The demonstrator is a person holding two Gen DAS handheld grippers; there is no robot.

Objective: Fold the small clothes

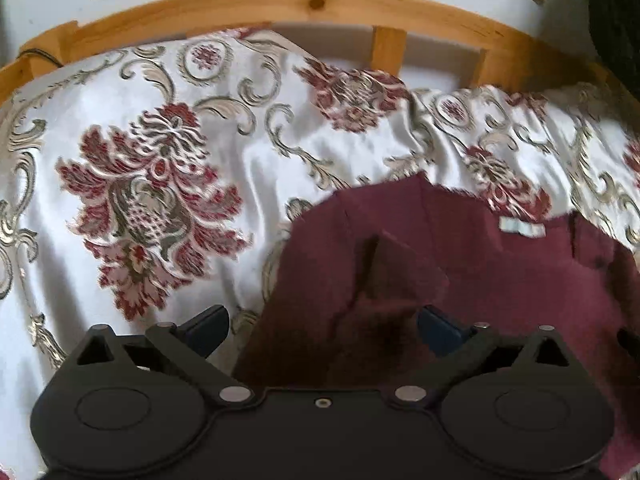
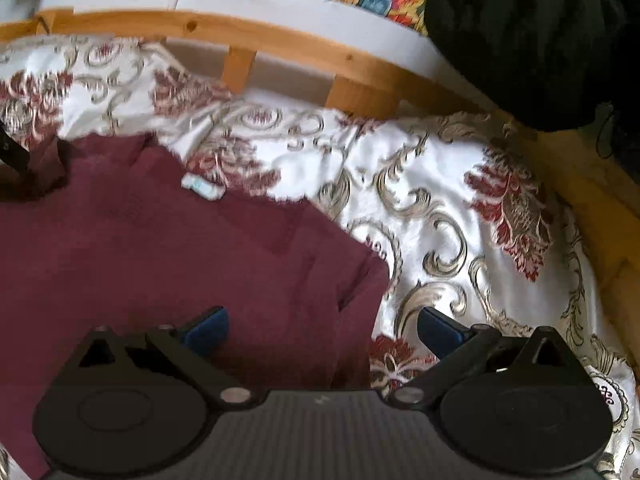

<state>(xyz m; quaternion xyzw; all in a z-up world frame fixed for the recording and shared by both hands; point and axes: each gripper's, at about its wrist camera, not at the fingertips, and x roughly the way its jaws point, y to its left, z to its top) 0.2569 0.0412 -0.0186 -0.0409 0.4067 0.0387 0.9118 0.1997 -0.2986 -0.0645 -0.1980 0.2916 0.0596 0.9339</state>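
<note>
Left gripper (image 1: 322,330) spread wide over maroon garment (image 1: 480,280), nothing pinched. Right gripper (image 2: 322,330) also spread, straddling garment's right edge. Garment lies on floral bedspread (image 1: 160,168). Only right view shows black bundle (image 2: 520,40) past wooden rail (image 2: 280,44). Bare bedspread either side.
</note>
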